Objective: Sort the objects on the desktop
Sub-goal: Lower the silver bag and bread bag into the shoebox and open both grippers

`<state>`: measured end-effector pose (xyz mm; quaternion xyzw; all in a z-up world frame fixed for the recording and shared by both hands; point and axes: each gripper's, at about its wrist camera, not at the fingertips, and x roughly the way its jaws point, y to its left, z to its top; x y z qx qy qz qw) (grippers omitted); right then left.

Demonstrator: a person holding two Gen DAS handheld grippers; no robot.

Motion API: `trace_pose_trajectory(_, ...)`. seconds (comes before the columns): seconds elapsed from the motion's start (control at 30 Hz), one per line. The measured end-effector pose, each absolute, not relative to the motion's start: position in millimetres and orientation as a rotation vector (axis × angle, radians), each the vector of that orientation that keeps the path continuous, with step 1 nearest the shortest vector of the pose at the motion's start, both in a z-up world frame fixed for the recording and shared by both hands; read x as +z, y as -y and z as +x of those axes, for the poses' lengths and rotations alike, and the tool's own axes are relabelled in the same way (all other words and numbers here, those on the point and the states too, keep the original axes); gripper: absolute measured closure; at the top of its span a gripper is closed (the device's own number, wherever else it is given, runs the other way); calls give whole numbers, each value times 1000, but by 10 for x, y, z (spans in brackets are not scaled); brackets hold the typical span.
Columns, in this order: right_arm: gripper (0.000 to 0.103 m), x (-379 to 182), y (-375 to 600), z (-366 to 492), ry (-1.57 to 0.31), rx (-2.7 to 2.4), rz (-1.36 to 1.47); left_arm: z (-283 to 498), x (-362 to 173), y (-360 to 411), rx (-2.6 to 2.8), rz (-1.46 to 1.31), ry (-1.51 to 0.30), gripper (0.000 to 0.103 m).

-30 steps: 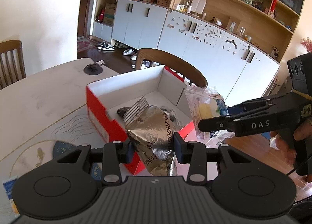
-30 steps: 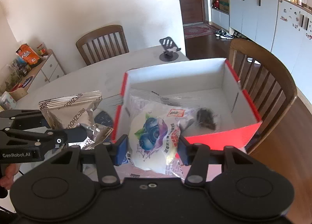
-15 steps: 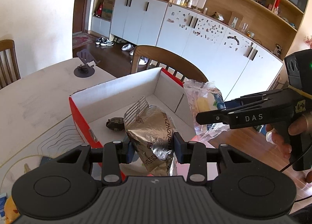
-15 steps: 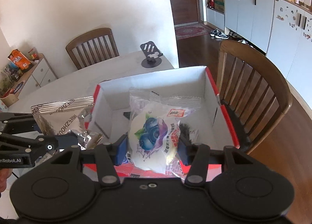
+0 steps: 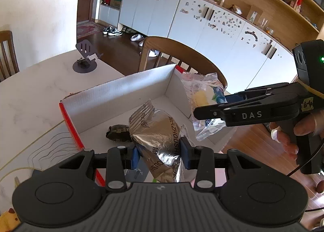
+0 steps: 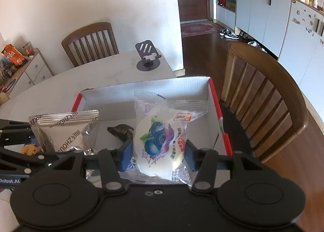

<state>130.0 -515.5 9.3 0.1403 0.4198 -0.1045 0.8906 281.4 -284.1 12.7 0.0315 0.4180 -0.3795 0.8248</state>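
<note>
One dark packet (image 5: 119,135) already lay inside the red-and-white box (image 5: 125,92). L gripper (image 5: 160,156) clamped a silver foil pouch (image 5: 160,137) and R gripper (image 6: 159,156) a blueberry snack bag (image 6: 162,137), both held above the box, not yet dropped. Phone stand (image 6: 147,58) sat beyond the box; other leftovers unclear.

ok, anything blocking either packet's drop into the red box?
Nothing visible. The silver packet and blueberry packet both hang over the open red box; only a small dark packet lies on its floor, beside them.

silver pouch (image 5: 160,141) bottom hidden, perhaps crumpled
</note>
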Motion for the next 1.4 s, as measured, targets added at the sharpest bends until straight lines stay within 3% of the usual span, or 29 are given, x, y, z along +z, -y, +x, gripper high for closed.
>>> trace_pose_trajectory(1.4,51,-793,5510,2267,-1139,-148,242,3355,-429,3338,-726,151,-1071,65)
